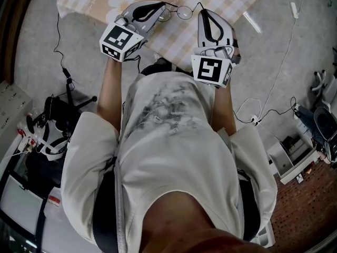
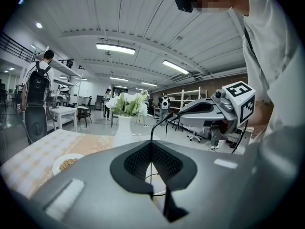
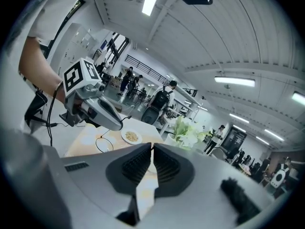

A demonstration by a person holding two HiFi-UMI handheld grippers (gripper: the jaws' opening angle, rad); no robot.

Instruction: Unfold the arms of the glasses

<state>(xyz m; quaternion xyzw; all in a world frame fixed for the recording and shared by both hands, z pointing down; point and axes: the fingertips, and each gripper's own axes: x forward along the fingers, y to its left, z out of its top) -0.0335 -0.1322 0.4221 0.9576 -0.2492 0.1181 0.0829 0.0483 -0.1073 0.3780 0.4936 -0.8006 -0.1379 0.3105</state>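
The glasses (image 1: pixel 184 12) hang in the air above the table (image 1: pixel 237 1), between my two grippers, their long axis running across the head view from one to the other. My left gripper (image 1: pixel 161 8) has its jaws clenched on the thin wire frame at one lens. In the left gripper view the wire rises out of the closed pads and a lens rim shows just below them. My right gripper (image 1: pixel 202 12) has its jaws all but closed. One slender arm (image 2: pixel 161 122) runs up to their tips, so I judge that they pinch its free end, though its own view shows no wire there. The right jaws are the nearer to that arm. The hinge lies toward the left jaws, so the arm must swing away from the frame.
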